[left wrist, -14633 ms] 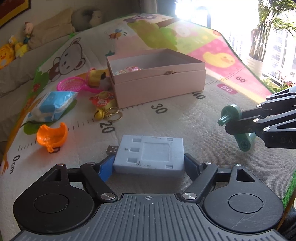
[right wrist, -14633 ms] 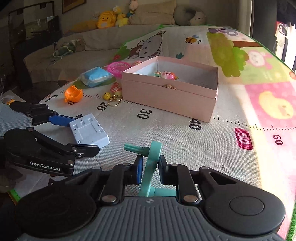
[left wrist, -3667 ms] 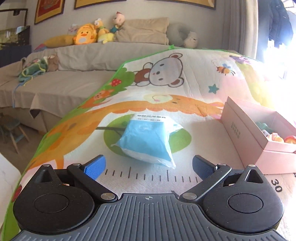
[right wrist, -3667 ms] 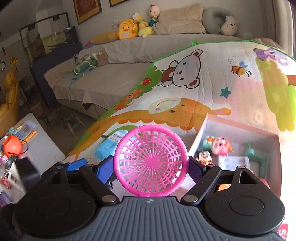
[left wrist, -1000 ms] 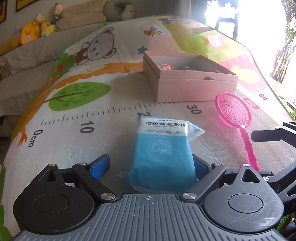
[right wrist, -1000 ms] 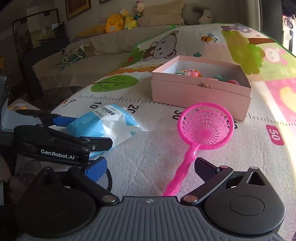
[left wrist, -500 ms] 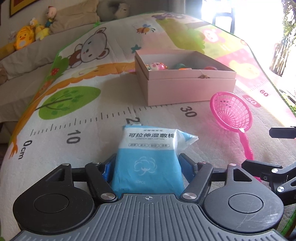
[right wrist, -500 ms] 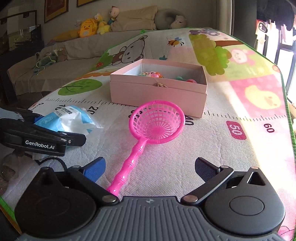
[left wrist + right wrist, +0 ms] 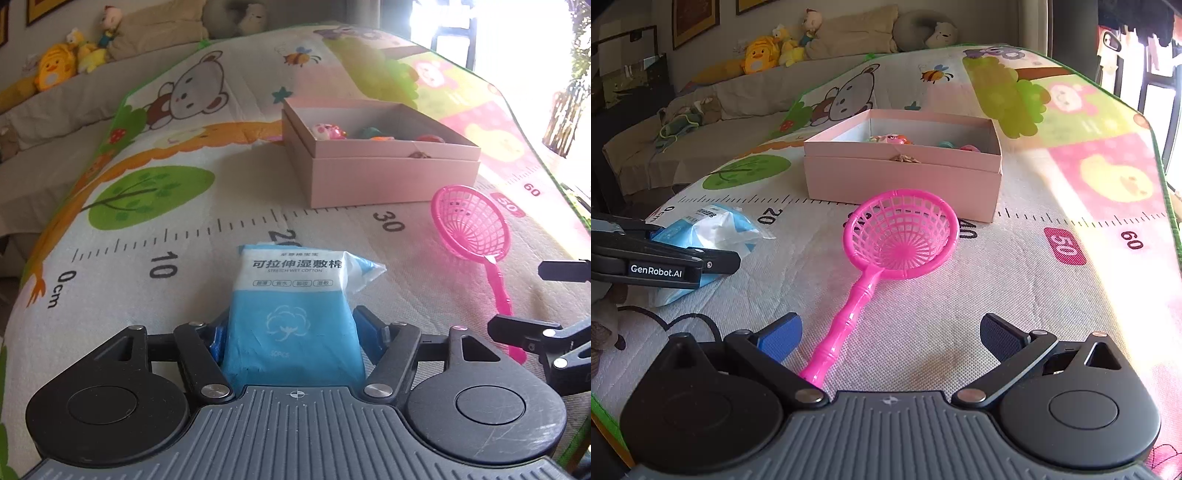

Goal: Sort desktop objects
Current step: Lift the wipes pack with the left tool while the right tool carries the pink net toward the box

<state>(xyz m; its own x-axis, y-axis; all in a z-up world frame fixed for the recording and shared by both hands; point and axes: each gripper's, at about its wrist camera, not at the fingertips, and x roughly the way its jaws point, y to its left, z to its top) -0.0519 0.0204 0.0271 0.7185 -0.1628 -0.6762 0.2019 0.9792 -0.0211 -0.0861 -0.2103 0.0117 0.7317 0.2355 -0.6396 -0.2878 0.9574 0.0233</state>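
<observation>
My left gripper (image 9: 293, 332) is shut on a blue pack of wet cotton (image 9: 295, 310), which also shows at the left in the right wrist view (image 9: 713, 229). A pink toy sieve (image 9: 899, 236) lies on the play mat, its handle pointing at my right gripper (image 9: 890, 338), which is open and empty just behind the handle end. The sieve also shows at the right in the left wrist view (image 9: 469, 225). A pink open box (image 9: 391, 177) holding several small toys stands beyond both, and shows in the right wrist view (image 9: 905, 181) too.
The play mat (image 9: 1052, 295) has a printed ruler and cartoon animals. A sofa with plush toys (image 9: 764, 55) runs along the back. The mat's green edge (image 9: 1171, 206) lies at the right, by a bright window.
My left gripper has closed tighter on the blue pack. My right gripper has drawn back a little from the sieve and stays open.
</observation>
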